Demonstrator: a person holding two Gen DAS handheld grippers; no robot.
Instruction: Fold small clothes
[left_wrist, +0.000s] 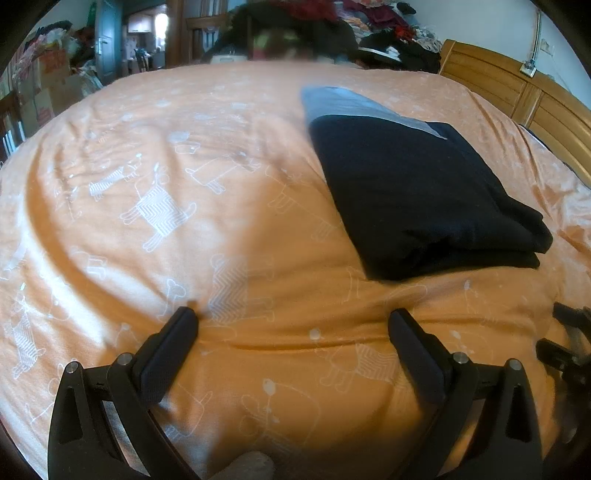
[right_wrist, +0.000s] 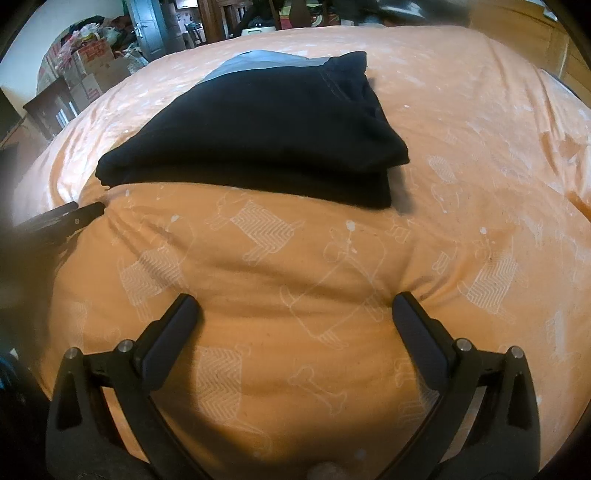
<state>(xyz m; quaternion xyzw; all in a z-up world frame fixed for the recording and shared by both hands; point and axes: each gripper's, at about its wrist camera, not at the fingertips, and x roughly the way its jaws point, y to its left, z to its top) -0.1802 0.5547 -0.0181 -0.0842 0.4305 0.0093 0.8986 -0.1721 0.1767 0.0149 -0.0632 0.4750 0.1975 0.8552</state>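
Both grippers are seen resting low on the orange bedcover (left_wrist: 155, 155), each with its 2 fingers spread wide and nothing held between them. In the left wrist view the left gripper (left_wrist: 293, 321) presses its fingertips into the cover, and part of the right gripper (left_wrist: 569, 343) is caught at the right edge. In the right wrist view the right gripper (right_wrist: 295, 306) is likewise released and empty, with a finger of the left gripper (right_wrist: 77, 218) visible at the left edge, just beside the near corner of the garment.

A black garment (left_wrist: 424, 199), already folded into a thick rectangle of at least 2 layers, lies on the bedcover ahead of both grippers. A grey-blue piece (left_wrist: 351, 103) shows at its far end; whether it is part of the same garment or a separate item cannot be told.

From the left gripper the black garment (right_wrist: 255, 136) lies forward and to the right, its long axis running away from the camera. From the right gripper it lies forward and slightly left, its near folded edge lying across the view. The right gripper is judged the nearer to the middle of that edge. No contact with the garment is seen from either gripper. The fold is judged largely complete.
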